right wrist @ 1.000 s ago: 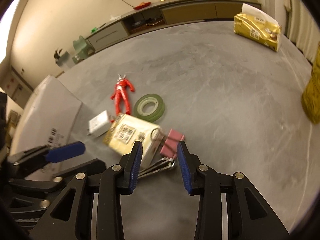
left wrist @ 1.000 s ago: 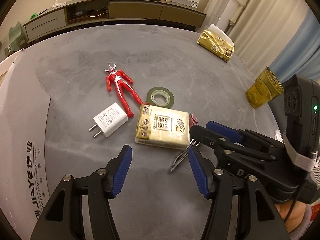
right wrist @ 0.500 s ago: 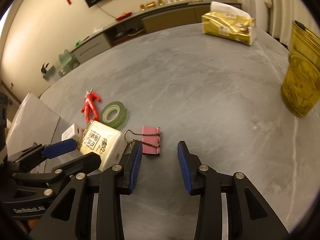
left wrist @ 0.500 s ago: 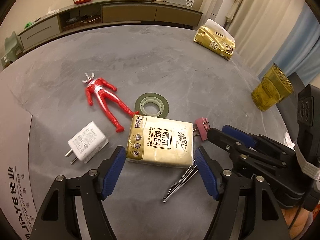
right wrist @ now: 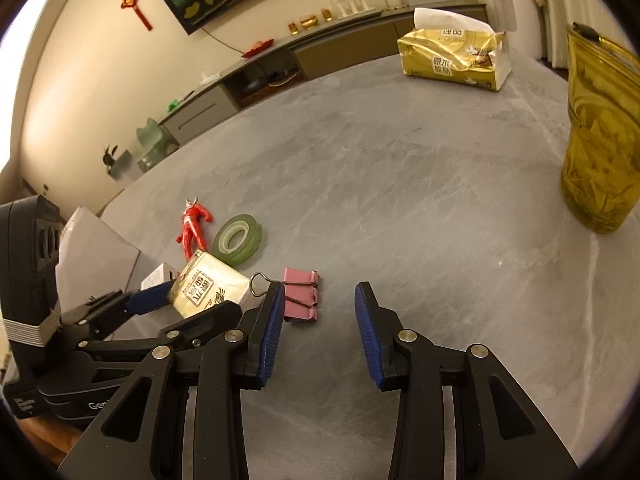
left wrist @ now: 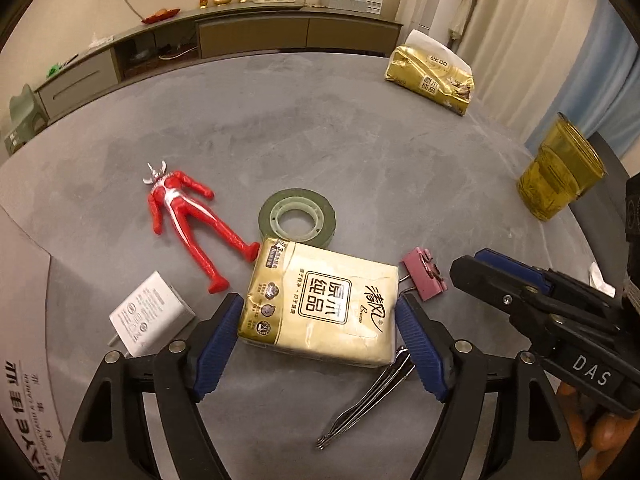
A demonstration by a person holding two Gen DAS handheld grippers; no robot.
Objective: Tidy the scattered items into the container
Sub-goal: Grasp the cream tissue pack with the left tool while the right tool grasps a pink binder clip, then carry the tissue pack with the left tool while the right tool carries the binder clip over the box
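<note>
While your left gripper stands released around the tissue pack, its blue pads flank the pack's short ends, seemingly just clear. Left of it lie the charger and red figure; the tape roll touches the pack's far edge, the pink clip sits off its right corner, and tweezers lie beneath the right pad. From the right wrist, your right gripper hangs released and empty, the clip at its left pad; bare table stretches ahead to the yellow cup at the right edge.
</note>
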